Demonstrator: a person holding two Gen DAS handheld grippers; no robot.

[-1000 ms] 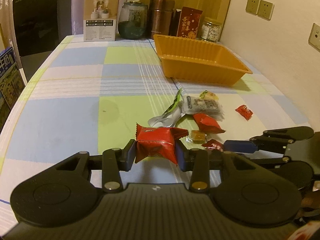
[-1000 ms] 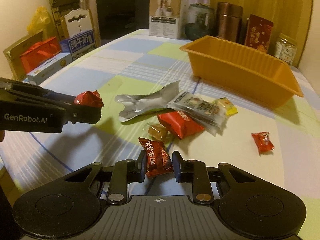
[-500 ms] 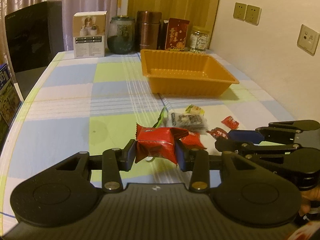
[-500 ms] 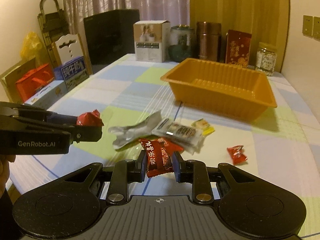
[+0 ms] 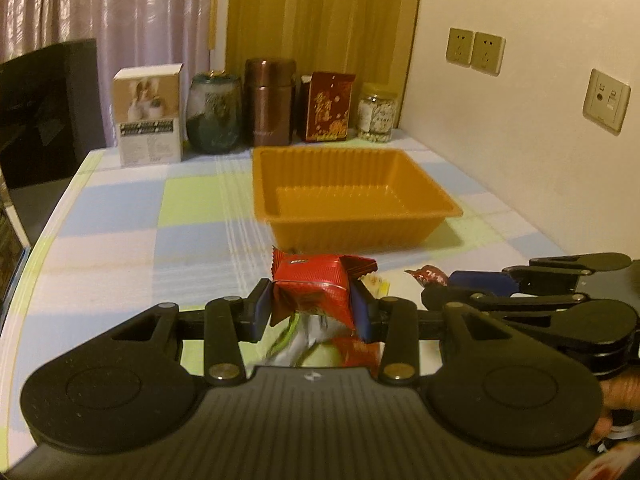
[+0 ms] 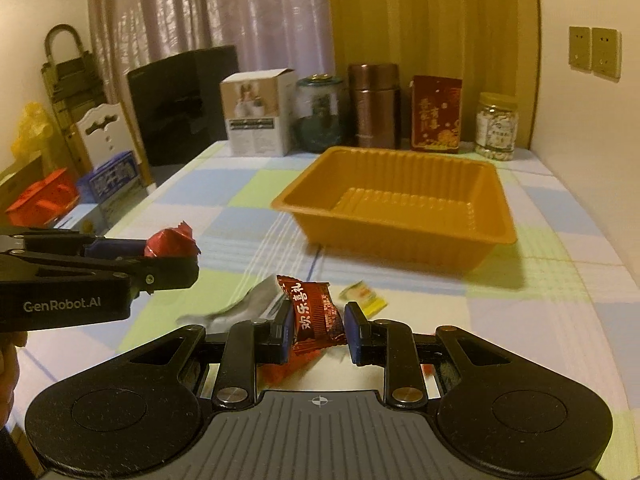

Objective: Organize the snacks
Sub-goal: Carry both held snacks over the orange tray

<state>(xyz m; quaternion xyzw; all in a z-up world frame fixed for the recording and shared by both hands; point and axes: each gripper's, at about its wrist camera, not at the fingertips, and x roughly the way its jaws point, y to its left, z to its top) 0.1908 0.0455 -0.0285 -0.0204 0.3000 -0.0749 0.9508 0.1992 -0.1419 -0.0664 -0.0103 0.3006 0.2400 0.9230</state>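
My left gripper [image 5: 311, 308] is shut on a bright red snack packet [image 5: 316, 290] and holds it above the table, short of the orange tray [image 5: 352, 212]. It also shows at the left of the right wrist view [image 6: 176, 256]. My right gripper [image 6: 316, 326] is shut on a dark red candy packet [image 6: 314, 314] with Chinese writing; it shows to the right in the left wrist view [image 5: 436, 280]. The orange tray [image 6: 404, 224] is empty. Loose snacks lie under the grippers: a silver wrapper [image 6: 244, 308] and a small yellow packet [image 6: 364, 294].
A white box [image 5: 148, 120], a glass jar [image 5: 214, 114], a brown canister [image 5: 270, 102], a red packet [image 5: 330, 106] and a small jar [image 5: 376, 114] line the table's far edge. A wall runs along the right. A black chair [image 6: 184, 92] stands at the far left.
Both grippers have risen and moved forward toward the orange tray, each keeping its packet. The loose snacks have dropped below them in view.
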